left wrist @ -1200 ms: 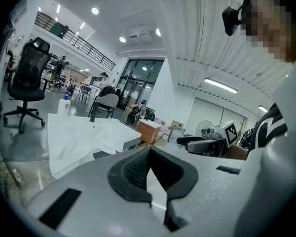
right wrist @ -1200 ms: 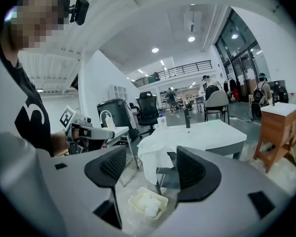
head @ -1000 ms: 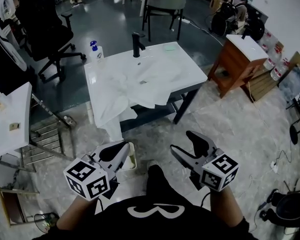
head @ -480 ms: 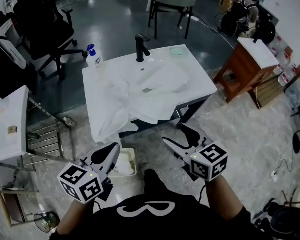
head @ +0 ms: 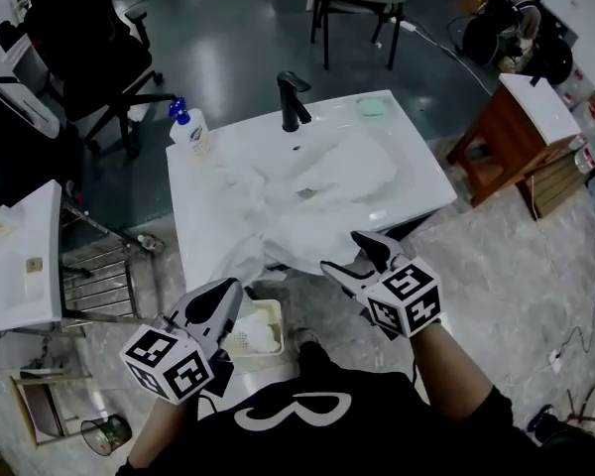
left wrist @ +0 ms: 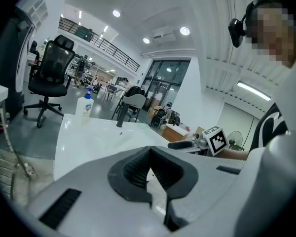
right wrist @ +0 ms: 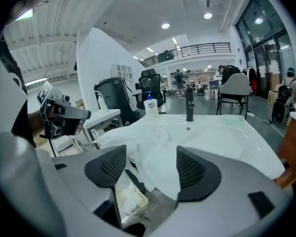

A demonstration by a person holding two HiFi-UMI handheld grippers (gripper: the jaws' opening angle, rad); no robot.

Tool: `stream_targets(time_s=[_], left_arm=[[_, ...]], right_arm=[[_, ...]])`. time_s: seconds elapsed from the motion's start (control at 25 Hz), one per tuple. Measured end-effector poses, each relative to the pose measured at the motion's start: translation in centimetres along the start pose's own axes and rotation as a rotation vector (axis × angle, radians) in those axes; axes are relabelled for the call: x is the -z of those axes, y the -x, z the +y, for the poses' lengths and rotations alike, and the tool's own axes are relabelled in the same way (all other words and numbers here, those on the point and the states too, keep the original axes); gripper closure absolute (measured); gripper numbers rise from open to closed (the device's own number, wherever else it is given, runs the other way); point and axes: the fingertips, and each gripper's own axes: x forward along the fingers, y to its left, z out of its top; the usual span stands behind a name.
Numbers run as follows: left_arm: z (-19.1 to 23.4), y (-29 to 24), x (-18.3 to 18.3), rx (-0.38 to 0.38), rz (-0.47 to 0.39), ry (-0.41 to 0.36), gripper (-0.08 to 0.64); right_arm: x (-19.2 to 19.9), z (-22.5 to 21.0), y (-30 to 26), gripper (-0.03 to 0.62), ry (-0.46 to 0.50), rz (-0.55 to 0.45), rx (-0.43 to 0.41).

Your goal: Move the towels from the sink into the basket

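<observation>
**Both grippers close in on the sink front**

Both grippers have moved forward toward the sink since a second ago, and the sink now fills more of the head view. The right gripper [head: 345,253] has travelled the farther: its tips are now over the front edge of the sink [head: 426,181], where before they hung over the floor.

Its jaws stand well apart with nothing between the pads. Its own view shows the white towels [right wrist: 158,147] beyond the gap, not touched.

The left gripper [head: 230,291] is lower and to the left, just beside the basket [head: 240,317]. Its jaws are together on nothing.

The towels [head: 307,191] lie crumpled across the basin, below the black faucet [head: 293,97]. One fold spills over the front edge and hangs toward the floor. The basket stands on the floor under that edge, close to the hanging fold, and already holds something white — what it is cannot be made out.

A soap bottle [head: 190,127] stands at the sink's back left corner.
</observation>
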Motion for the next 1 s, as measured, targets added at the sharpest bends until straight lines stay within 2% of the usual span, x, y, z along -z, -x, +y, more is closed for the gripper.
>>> stream_targets(time_s=[0.48,0.84,1.0], left_arm=[[3.5,-2.8,-1.6,-0.093,-0.031,0.022,0.554],[5.4,-2.9,-1.5,-0.127,-0.074,0.047,0.555],[6.5,-2.0,-1.9,-0.147,-0.105,0.068,0.554]], right_arm=[[2.9,-5.1,-7.5,0.295,0.107,0.202,-0.034],[5.6,-5.4,-10.5,0.290,0.151,0.310,-0.055],[6.0,-5.4,-11.2,0.290,0.125,0.331,-0.059]])
